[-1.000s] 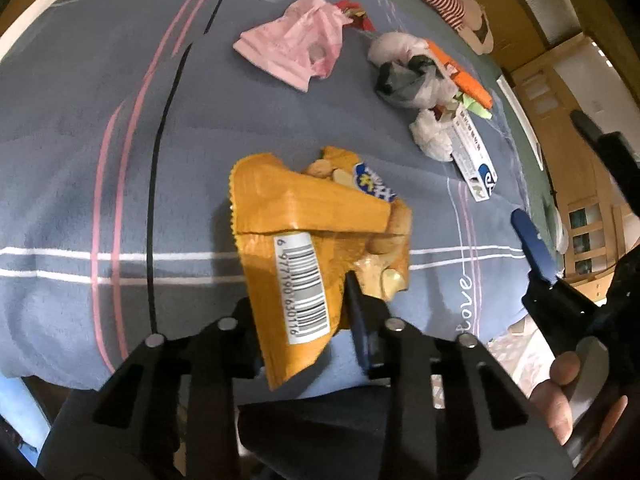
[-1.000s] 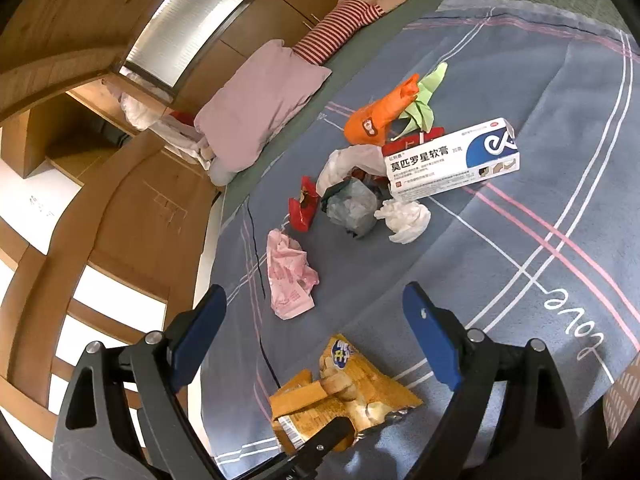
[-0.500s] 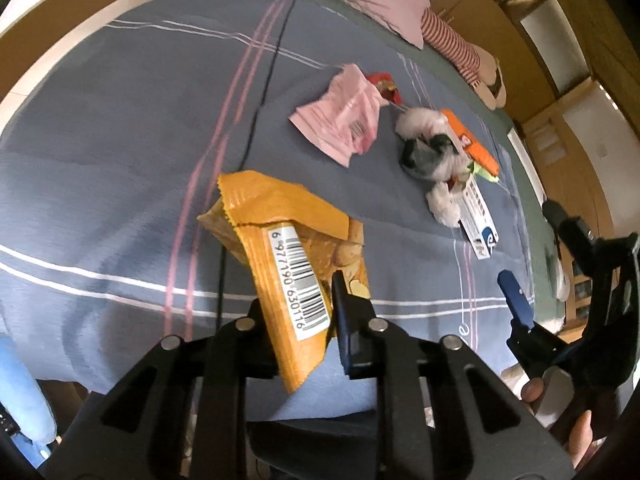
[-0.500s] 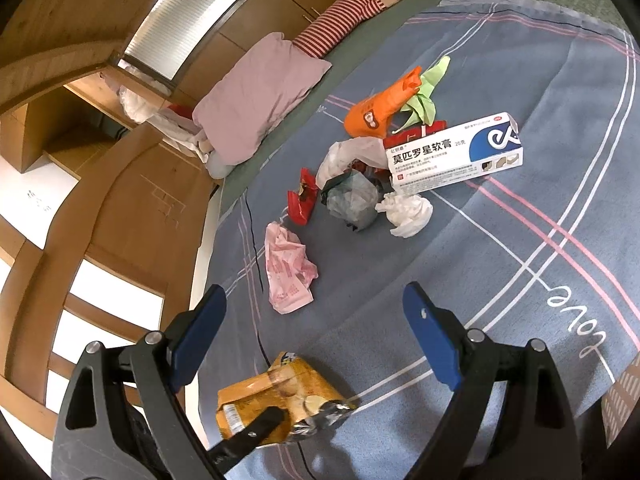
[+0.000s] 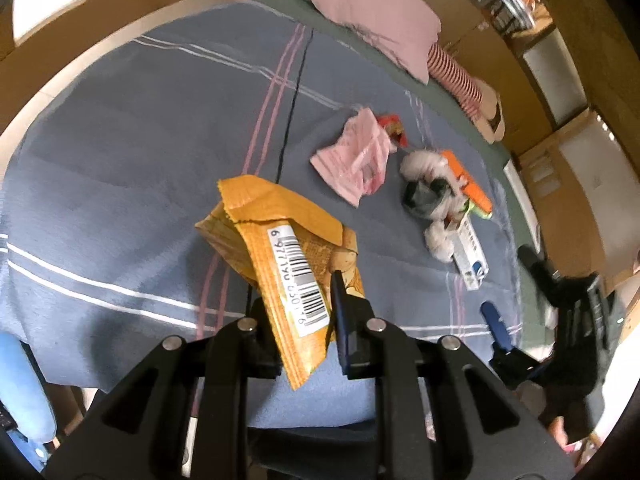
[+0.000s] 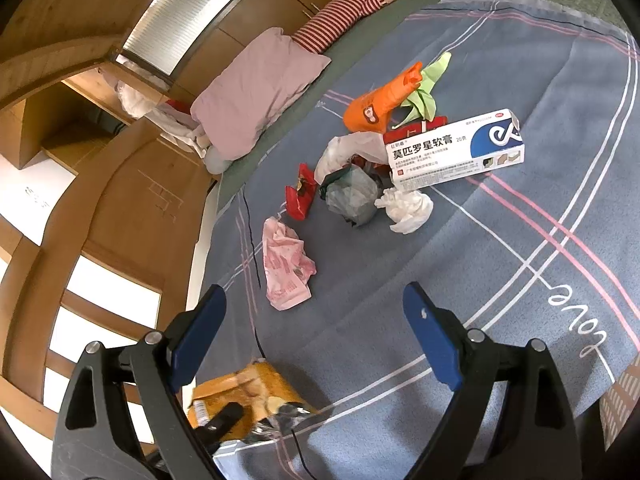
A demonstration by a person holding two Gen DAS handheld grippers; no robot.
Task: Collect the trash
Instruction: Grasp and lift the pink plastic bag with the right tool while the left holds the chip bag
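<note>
Left wrist view: left gripper (image 5: 304,312) is clamped on the orange snack wrapper (image 5: 280,248), now lifted clear of the blue blanket (image 5: 120,168), lower centre.
Right gripper (image 6: 316,340): jaws apart, empty.
Remaining trash: pink bag (image 6: 286,268), crumpled tissue (image 6: 406,208), ointment box (image 6: 454,150), mid-frame; collection barely begun.

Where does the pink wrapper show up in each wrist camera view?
Left wrist: pink wrapper sits upper centre-right on the blanket, beyond the orange packet held in the left gripper.
Right wrist: pink wrapper sits left of centre, just ahead of the open right gripper.
Shared landmark: the white box.
</note>
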